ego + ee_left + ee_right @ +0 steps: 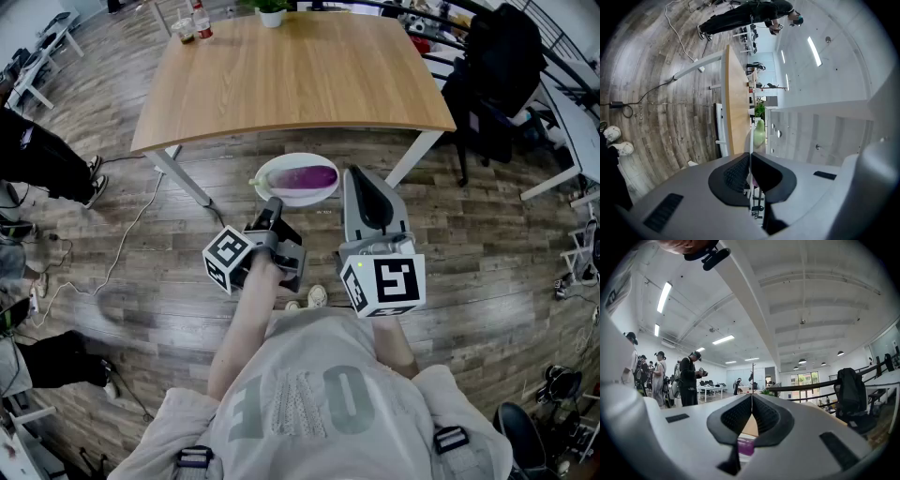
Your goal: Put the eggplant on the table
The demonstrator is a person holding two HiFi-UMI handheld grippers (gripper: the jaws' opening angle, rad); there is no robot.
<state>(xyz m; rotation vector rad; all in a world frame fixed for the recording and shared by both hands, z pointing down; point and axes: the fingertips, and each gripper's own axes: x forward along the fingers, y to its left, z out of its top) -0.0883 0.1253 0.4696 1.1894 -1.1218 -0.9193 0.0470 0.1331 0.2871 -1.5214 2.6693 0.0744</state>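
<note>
A purple eggplant [307, 176] with a green stem lies on a white plate [273, 174] held in the air over the wooden floor, just in front of the wooden table [291, 75]. My left gripper [273, 202] is shut on the plate's near rim. In the left gripper view the plate [750, 140] runs edge-on between the jaws of the left gripper [750, 161], with the eggplant's green end [759, 132] beyond. My right gripper [351, 174] is shut, its tips beside the plate's right edge. The right gripper view shows the right gripper [752, 408] closed and the eggplant [746, 445] low behind its tips.
Two bottles [192, 21] and a potted plant [272, 11] stand at the table's far edge. A black chair with a jacket [497, 75] is at the right. A person's legs [42, 159] and a floor cable [122, 248] are at the left. People stand nearby [689, 378].
</note>
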